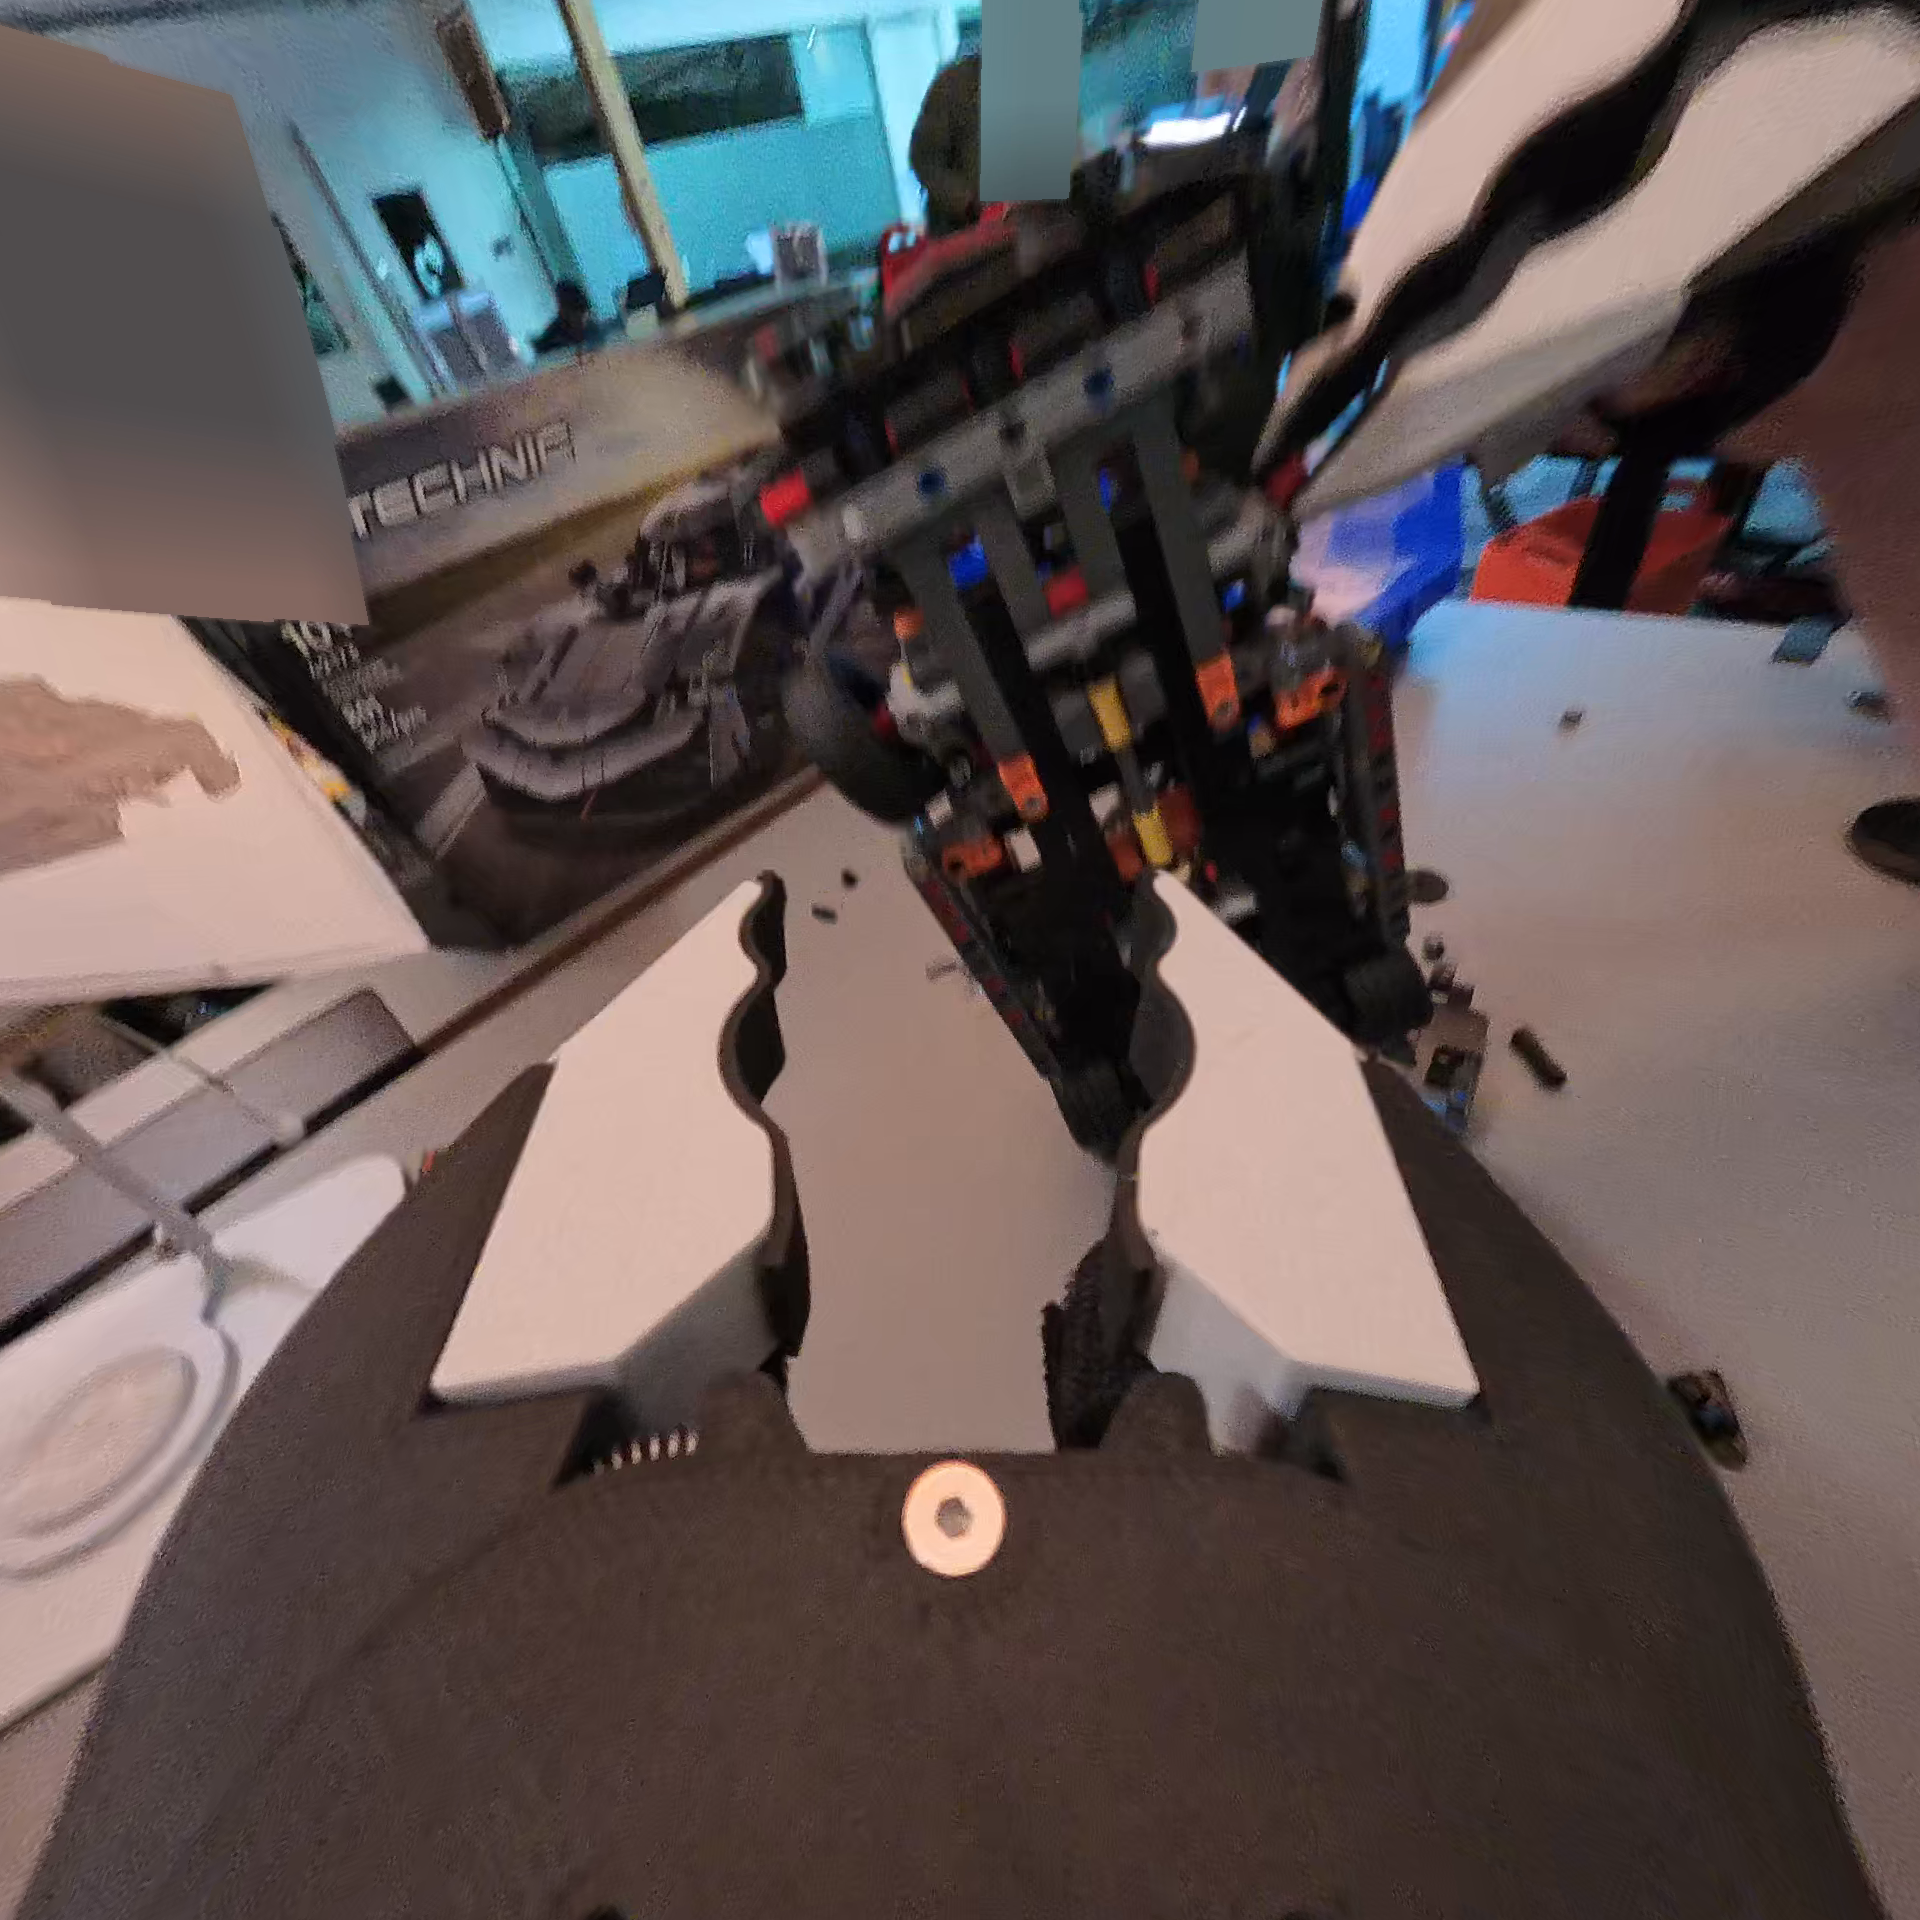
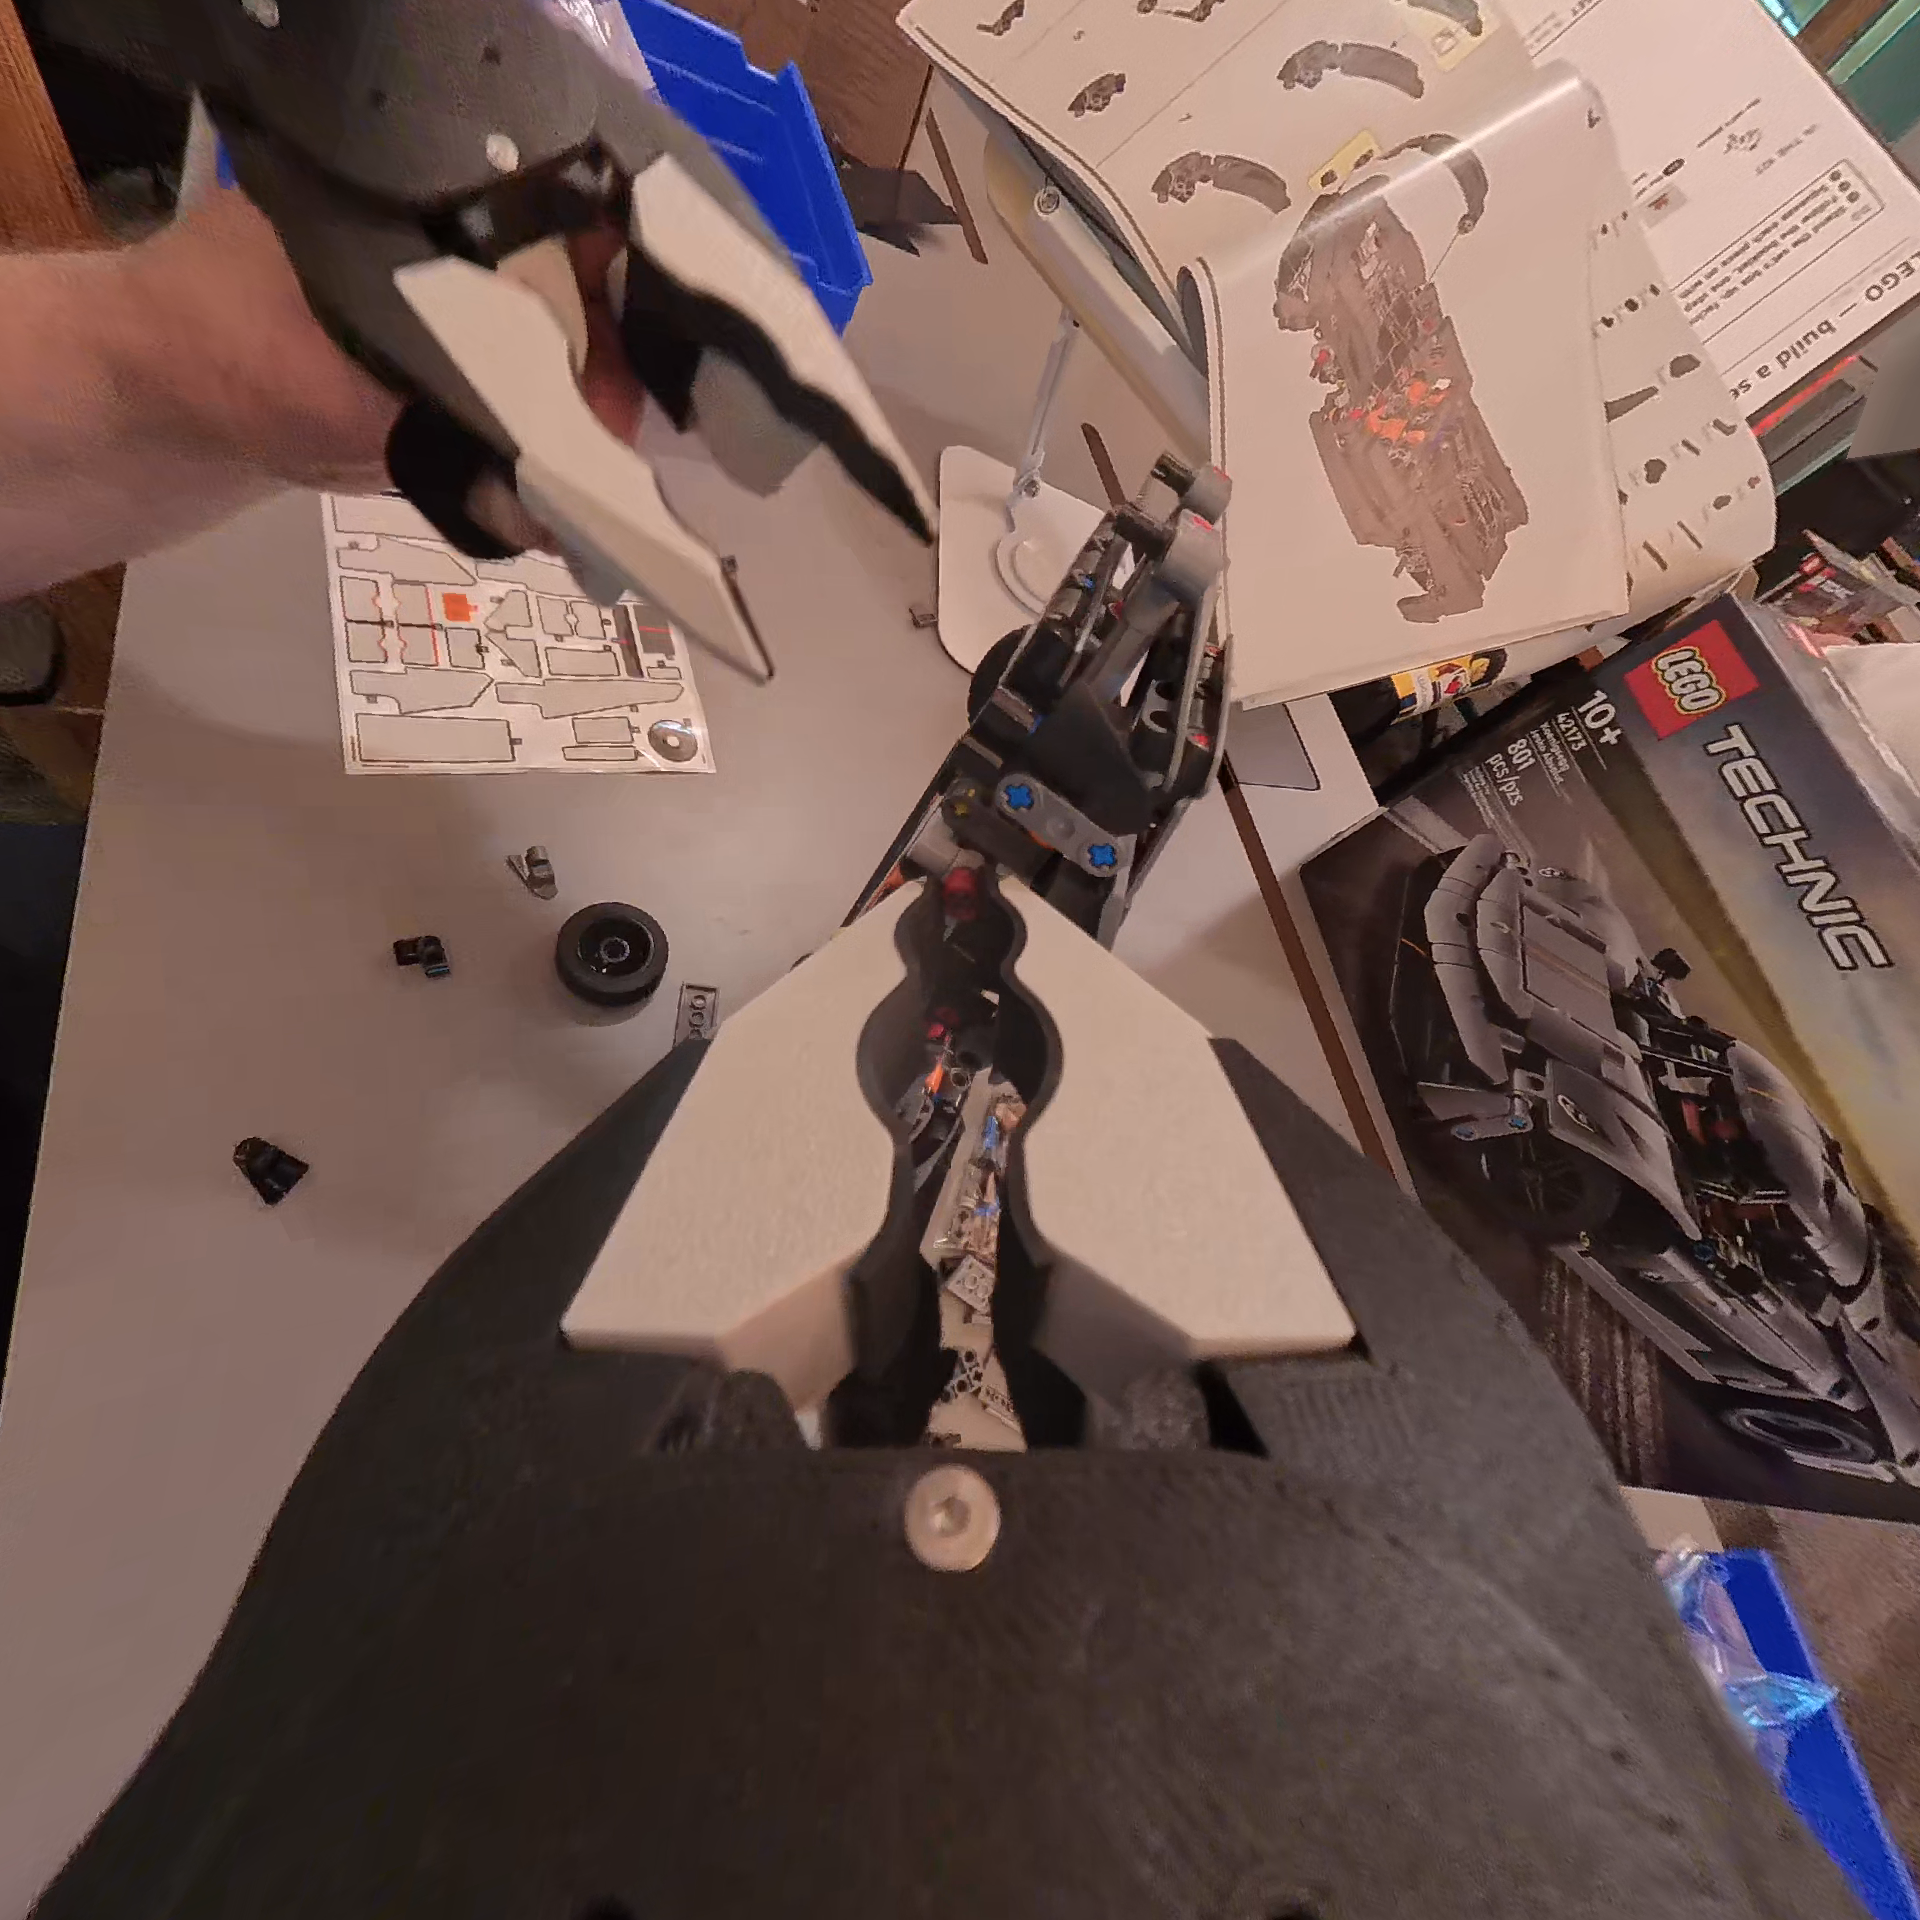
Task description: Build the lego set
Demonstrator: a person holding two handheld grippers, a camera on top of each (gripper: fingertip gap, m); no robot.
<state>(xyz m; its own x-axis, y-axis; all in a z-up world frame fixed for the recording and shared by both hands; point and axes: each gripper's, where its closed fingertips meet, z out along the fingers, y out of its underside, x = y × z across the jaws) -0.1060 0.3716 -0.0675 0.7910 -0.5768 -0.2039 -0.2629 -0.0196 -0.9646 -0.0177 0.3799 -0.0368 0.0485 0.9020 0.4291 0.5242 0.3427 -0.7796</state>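
1. Your right gripper (image 2: 961,894) is clamped on the lego chassis (image 2: 1091,748), fingers closed in tight on its near end. The build stands tipped up on the table (image 2: 260,987), far end raised toward the manual.
2. Your left gripper (image 1: 961,894) has its jaws wide apart and holds nothing. Bare tabletop shows between the fingers; the chassis (image 1: 1091,623) sits just ahead, its lower end touching or just beside the right finger's inner pad, can't tell which.
3. In the right wrist view, the left gripper (image 2: 831,582) hangs above the table at upper left, gripped by your hand (image 2: 156,395), and is well apart from the chassis.
4. Loose bits on the table left of the build: black wheel (image 2: 611,951), sticker sheet (image 2: 509,644), a few small dark pieces (image 2: 270,1169).
5. Instruction booklet (image 2: 1434,395) is propped open behind the build; set box (image 2: 1662,1039) lies on the right.
6. A blue bin (image 2: 758,135) sits at the far edge. The left wrist view is blurry, so detail on the build is hard to read.
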